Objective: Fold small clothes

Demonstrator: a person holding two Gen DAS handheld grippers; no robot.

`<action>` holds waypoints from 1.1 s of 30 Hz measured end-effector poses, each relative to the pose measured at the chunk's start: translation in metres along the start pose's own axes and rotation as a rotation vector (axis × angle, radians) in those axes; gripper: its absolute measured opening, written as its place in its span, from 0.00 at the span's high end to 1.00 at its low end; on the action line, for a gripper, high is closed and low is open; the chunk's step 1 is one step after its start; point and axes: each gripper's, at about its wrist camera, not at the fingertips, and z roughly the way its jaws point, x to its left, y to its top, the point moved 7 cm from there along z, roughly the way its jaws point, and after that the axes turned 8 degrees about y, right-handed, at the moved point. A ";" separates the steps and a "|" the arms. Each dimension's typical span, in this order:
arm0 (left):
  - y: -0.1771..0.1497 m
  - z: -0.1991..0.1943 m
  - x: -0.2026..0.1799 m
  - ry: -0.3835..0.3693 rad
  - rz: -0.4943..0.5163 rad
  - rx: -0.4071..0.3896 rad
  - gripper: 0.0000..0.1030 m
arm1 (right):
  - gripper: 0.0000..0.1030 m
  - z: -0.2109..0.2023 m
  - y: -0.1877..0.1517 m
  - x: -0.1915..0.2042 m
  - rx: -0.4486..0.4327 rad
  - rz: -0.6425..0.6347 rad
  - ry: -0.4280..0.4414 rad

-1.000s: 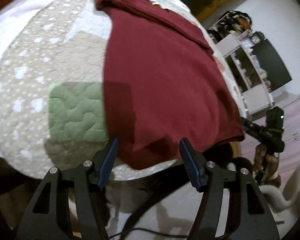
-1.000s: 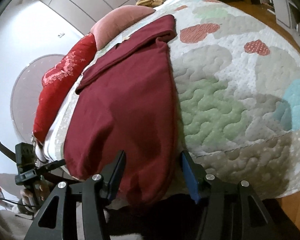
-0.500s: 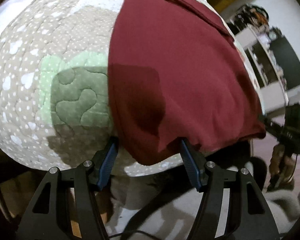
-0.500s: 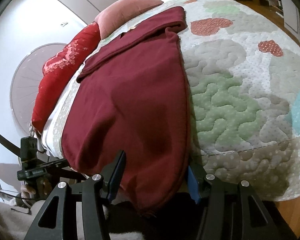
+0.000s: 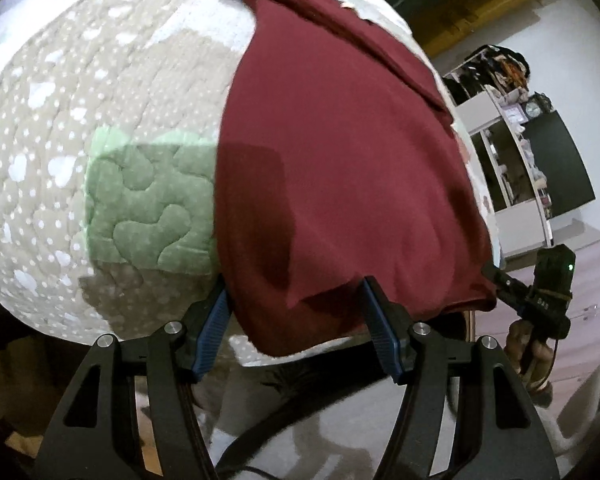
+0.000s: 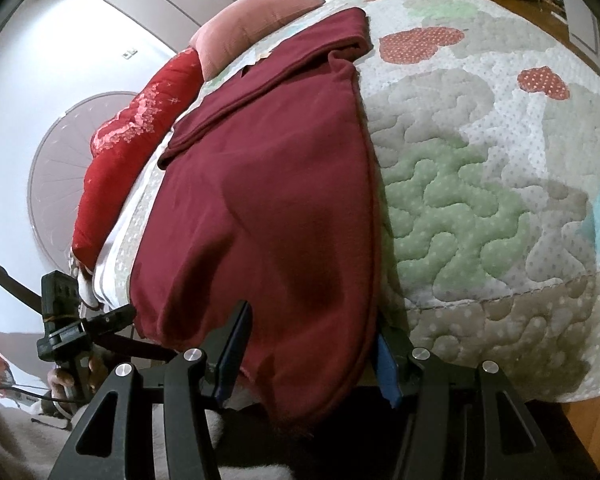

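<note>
Maroon garment [image 5: 340,168] lies flat on a quilted bedspread [image 5: 100,128]. Left gripper [image 5: 296,304] and right gripper [image 6: 312,332], at six o'clock, jaws parted, each straddle its near hem.

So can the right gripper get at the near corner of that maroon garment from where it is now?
Probably yes: the maroon garment already hangs between the right gripper's open jaws, nothing blocking.

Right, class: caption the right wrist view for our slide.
Right claw, open, straddles the near corner of a maroon garment on a patchwork quilt.
</note>
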 end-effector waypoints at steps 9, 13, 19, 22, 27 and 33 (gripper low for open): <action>0.000 0.006 -0.014 0.021 0.026 -0.022 0.68 | 0.63 0.008 -0.003 0.004 -0.028 -0.064 -0.033; 0.013 -0.017 -0.038 -0.049 0.084 -0.064 0.89 | 0.90 0.000 0.006 0.016 -0.029 -0.052 0.071; 0.055 -0.056 -0.071 -0.089 0.226 -0.217 0.90 | 0.90 -0.033 0.051 0.057 -0.155 -0.096 0.237; 0.079 -0.059 -0.075 -0.103 0.222 -0.251 0.90 | 0.91 -0.041 0.080 0.071 -0.219 -0.116 0.253; 0.114 -0.059 -0.074 -0.071 0.191 -0.308 0.90 | 0.91 -0.041 0.119 0.083 -0.267 -0.129 0.252; 0.139 -0.054 -0.068 0.006 0.175 -0.356 0.90 | 0.91 -0.034 0.145 0.083 -0.270 -0.130 0.216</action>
